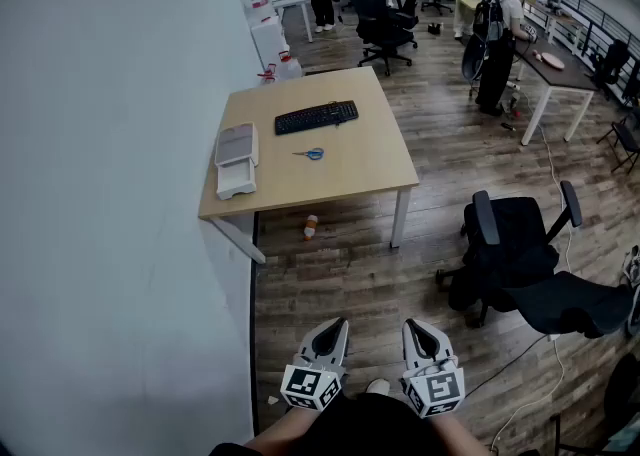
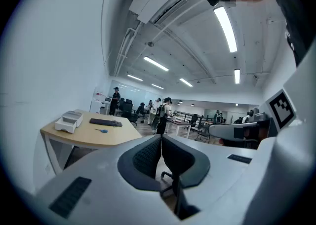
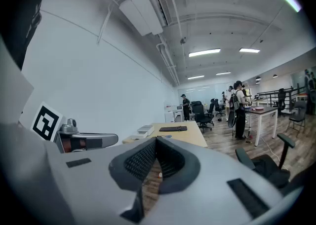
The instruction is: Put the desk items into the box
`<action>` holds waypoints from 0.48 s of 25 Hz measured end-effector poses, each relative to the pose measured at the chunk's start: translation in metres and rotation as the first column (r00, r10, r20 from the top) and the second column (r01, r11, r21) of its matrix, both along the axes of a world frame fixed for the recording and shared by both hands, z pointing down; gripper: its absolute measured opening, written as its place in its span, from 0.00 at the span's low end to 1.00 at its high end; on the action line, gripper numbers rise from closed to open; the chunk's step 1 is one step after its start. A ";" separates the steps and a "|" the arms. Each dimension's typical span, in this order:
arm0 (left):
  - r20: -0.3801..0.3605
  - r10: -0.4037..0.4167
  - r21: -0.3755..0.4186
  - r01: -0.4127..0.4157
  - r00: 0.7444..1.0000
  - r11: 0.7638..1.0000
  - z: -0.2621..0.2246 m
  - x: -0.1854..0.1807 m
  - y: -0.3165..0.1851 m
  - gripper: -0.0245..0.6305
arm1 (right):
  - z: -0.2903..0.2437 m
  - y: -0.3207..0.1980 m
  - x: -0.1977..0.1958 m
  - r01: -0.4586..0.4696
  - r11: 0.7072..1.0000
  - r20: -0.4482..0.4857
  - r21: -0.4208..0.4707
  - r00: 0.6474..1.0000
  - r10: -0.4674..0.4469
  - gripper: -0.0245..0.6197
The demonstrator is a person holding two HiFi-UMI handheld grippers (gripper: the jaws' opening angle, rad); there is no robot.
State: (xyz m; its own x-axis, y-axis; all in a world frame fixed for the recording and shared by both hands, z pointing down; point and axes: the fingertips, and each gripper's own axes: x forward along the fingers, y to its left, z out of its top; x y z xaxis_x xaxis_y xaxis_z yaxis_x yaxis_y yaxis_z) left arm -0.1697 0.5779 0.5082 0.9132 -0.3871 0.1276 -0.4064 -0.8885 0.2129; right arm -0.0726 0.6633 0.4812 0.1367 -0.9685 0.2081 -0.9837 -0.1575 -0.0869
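Head view: left tool (image 1: pixel 336 330) and right tool (image 1: pixel 414 328) are clenched, empty, well apart from the counter (image 1: pixel 370 172). On it lie keyboard (image 1: pixel 316 117), scissors (image 1: pixel 310 154) and box (image 1: pixel 236 160); possibly a bottle (image 1: pixel 311 227) on the floor (image 1: pixel 330 289).

Right gripper (image 3: pixel 156 140), fingers together and empty, toward a distant desk (image 3: pixel 193 139) with keyboard (image 3: pixel 173 129).

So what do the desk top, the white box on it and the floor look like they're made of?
The desk top looks like pale wood or wood-look laminate: matte, even tan, no visible grain. The box is probably plastic: smooth and plain white. The floor is wood-look planks with brown streaks and seams; real wood or vinyl is unclear.
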 end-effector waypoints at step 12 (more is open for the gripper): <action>-0.014 -0.016 0.032 0.016 1.000 0.999 -0.010 0.012 -0.020 0.07 | -0.001 -0.027 0.014 0.024 0.999 0.042 0.047 0.999 -0.026 0.13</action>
State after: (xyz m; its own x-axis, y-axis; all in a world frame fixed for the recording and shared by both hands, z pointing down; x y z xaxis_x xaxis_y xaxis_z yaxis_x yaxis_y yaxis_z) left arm -0.1577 0.5581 0.4983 0.9085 -0.4052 0.1021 -0.4176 -0.8884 0.1905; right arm -0.0588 0.6364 0.4802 0.1043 -0.9802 0.1682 -0.9825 -0.1278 -0.1357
